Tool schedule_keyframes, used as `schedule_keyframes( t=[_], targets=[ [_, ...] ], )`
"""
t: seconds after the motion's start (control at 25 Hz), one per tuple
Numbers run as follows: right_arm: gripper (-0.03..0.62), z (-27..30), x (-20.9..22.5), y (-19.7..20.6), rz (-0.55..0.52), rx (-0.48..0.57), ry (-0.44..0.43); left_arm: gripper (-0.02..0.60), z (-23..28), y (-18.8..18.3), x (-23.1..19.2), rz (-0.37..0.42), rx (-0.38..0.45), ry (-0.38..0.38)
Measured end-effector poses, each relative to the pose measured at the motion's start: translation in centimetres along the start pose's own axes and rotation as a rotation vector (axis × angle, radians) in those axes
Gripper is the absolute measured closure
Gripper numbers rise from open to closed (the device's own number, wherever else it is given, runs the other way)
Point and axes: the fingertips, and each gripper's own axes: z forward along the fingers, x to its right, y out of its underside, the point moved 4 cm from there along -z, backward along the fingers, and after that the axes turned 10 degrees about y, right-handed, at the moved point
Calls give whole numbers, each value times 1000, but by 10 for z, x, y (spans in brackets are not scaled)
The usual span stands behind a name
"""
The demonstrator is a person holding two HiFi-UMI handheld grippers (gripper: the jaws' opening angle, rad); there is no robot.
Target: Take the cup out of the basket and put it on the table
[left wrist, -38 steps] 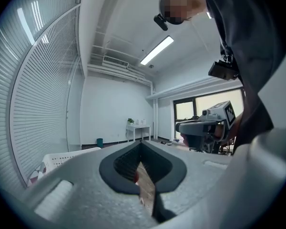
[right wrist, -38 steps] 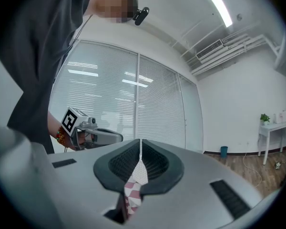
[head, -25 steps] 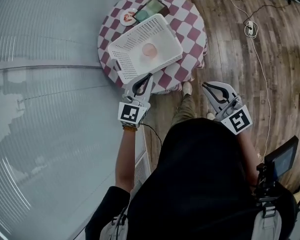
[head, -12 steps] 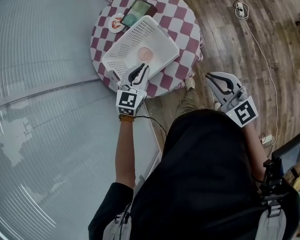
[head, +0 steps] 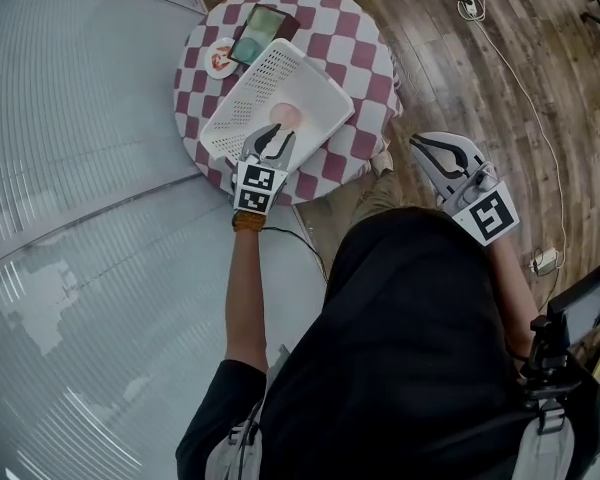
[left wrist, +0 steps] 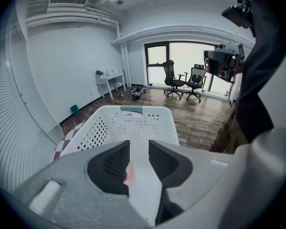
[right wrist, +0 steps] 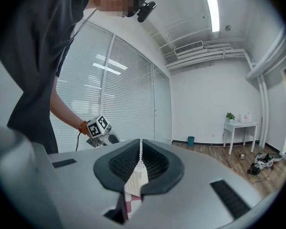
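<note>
Two things have just changed with the left tool point(head: 272, 136). It has come down and forward, so its tips now hang over the near side of the white basket point(head: 242, 103). Its jaws were shut tight a moment ago; they have just been opening and now stand wide apart, with nothing pressed between them. I think this means the reach for the cup point(head: 287, 116) has begun, and the next bit is to go lower until the jaws are on each side of it. The grab is not done yet, and no part of the lift or the set-down is done either. The right tool point(head: 417, 142) waits off to the side over the wood floor, well apart from the basket, with its tips together and nothing held. The cup is small and pink. It sits on the floor of the basket, just past the left tool's tips, and the basket sits on the round table point(head: 365, 48) with the red and white checked cloth. From above the cup looks like a pale pink circle, so it seems to stand up, but I cannot tell for sure. In the left tool view only a thin bit of pink peeks out low down between the wide jaws.
</note>
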Motion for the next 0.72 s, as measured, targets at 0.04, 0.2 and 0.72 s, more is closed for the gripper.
schedule_keyframes(
  t=[0.04, 0.2, 0.72],
  targets=[
    [579, 2, 1, -1, -1, 4, 5, 472, 4, 3, -3, 1, -19, 3],
    [579, 6, 2, -1, -3, 2, 20, 472, 22, 21, -7, 26, -122, 47],
    [579, 1, 12, 8, -8, -52, 86, 472, 72, 60, -20, 29, -325, 170]
  ],
)
